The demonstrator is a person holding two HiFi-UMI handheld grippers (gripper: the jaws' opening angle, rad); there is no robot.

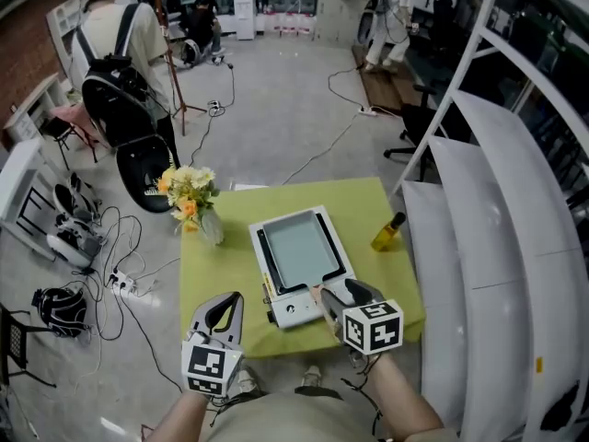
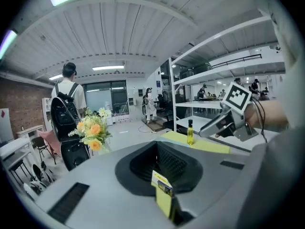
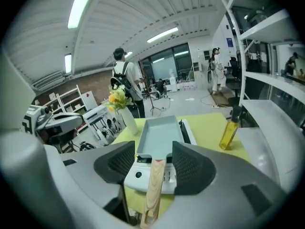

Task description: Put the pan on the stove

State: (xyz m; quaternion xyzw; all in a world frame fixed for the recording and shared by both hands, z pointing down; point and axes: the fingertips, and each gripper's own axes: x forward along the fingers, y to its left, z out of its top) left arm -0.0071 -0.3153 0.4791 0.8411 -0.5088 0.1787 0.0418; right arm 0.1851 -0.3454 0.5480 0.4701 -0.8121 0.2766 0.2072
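Note:
A grey rectangular pan (image 1: 299, 250) lies flat on the white portable stove (image 1: 293, 311) on the yellow-green table (image 1: 221, 265). Its wooden handle (image 3: 155, 185) points back toward me. My right gripper (image 1: 339, 302) is at the stove's near edge. It stands open, with the handle between its pads (image 3: 190, 163) and a gap on each side. In the right gripper view the pan (image 3: 159, 132) fills the stove top. My left gripper (image 1: 225, 313) hovers left of the stove over the table's near edge. Its pads (image 2: 174, 163) look closed together with nothing held.
An oil bottle (image 1: 387, 232) stands on the table right of the stove. A vase of flowers (image 1: 189, 191) sits at the far left corner. White shelving (image 1: 488, 210) runs along the right side. A person with a backpack (image 1: 120, 63) stands on the floor beyond, among cables.

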